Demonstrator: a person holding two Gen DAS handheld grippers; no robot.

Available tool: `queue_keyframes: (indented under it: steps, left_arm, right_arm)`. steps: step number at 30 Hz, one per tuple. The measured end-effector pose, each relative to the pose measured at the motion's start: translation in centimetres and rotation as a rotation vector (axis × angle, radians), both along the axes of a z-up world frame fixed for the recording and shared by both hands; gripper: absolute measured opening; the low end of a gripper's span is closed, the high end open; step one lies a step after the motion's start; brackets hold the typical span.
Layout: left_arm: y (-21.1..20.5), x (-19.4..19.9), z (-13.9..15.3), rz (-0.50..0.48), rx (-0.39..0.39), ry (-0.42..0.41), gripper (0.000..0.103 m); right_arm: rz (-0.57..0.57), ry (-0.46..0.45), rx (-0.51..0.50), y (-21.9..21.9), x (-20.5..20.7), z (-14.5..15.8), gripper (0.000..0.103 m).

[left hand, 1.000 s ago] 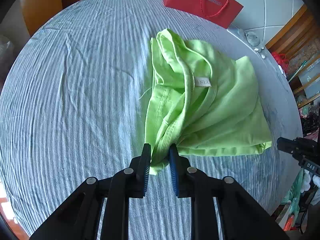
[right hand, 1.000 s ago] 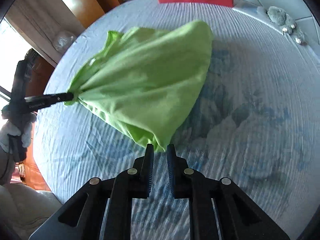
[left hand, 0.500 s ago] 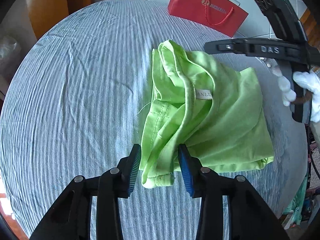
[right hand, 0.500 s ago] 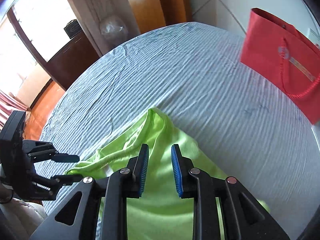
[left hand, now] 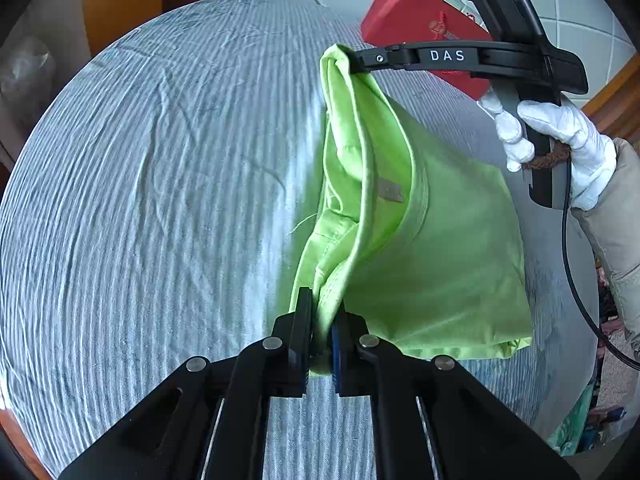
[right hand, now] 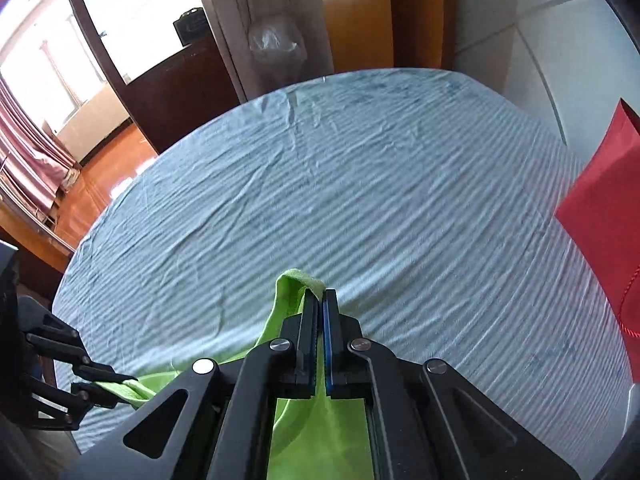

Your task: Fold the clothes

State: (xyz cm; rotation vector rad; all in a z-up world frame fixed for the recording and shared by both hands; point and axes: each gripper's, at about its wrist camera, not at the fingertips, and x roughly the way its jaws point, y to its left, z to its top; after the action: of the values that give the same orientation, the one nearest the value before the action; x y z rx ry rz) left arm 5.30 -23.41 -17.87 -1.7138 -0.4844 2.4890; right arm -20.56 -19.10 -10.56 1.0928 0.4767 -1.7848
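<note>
Bedsheet (left hand: 140,200): a wrinkled, pale blue-and-white striped cloth covered the whole work surface and filled the left of the left wrist view.
Left gripper (left hand: 320,344): its jaws were clamped together on a bunched lower corner of the shirt, with green cloth squeezed between the blue pads.
Shirt (left hand: 440,264): a lime-green garment, roughly doubled over and stretched between the two grippers above the right part of the sheet. Stitched hems and a ribbed neckline ran lengthwise along its left edge, layered in loose folds. A small label (left hand: 391,192) showed inside the neckline. The right half was a smoother panel ending in a hem at the near right corner.
Right gripper (left hand: 354,62): seen from the left wrist camera, its black fingers pinched the far top corner of the shirt; the arm behind them bore the letters DAS. In its own camera the jaws were closed on a narrow fold of green cloth that poked out past the tips.
Right hand (left hand: 560,148): in a white glove, wrapped round the gripper's handle at the far right.
Red bag (left hand: 424,52): a paper gift bag stood at the far edge of the sheet, behind the right gripper.
</note>
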Motion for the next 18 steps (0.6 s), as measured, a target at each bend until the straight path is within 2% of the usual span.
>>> queue_keyframes:
  steps: [2,3,4,5,7,10,12,16,18]
  left_arm:
    - [-1.2,0.0,-1.2,0.028,0.05,-0.047,0.011]
    - [-1.6,0.0,-1.6,0.039,0.076,-0.063,0.011]
    - [-1.9,0.2,-1.6,0.04,0.088,-0.065,0.017]
    - [-1.9,0.3,-1.2,0.029,0.079,-0.057,0.026]
    - [-1.9,0.9,0.0,-0.006,0.041,-0.018,0.037]
    - [-2.4,1.5,2.1,-0.042,0.0,0.043,0.038]
    - [-2.6,1.3,2.8,-0.051,-0.013,0.065,0.039]
    - [-1.3,0.5,2.6,-0.093,-0.025,0.088,0.039]
    - [0.0,0.0,2.0,-0.132,-0.036,0.091,0.039]
  right_arm:
    - [-0.023,0.006,0.006,-0.9,-0.7,-0.4,0.005]
    - [-0.037,-0.015,0.015,-1.2,-1.0,-0.8,0.016]
    - [-0.052,-0.035,0.023,-1.4,-1.2,-1.1,0.028]
    - [-0.067,-0.051,0.019,-1.2,-1.2,-1.1,0.03]
    - [-0.099,-0.061,-0.015,0.5,-0.4,0.3,0.031]
    - [-0.184,-0.047,-0.058,5.7,2.5,3.1,0.031]
    - [-0.29,-0.051,-0.06,10.6,5.5,3.8,0.032]
    - [-0.578,-0.156,-0.047,20.1,12.0,1.8,0.042]
    - [-0.701,-0.227,-0.048,23.1,15.3,0.0,0.042]
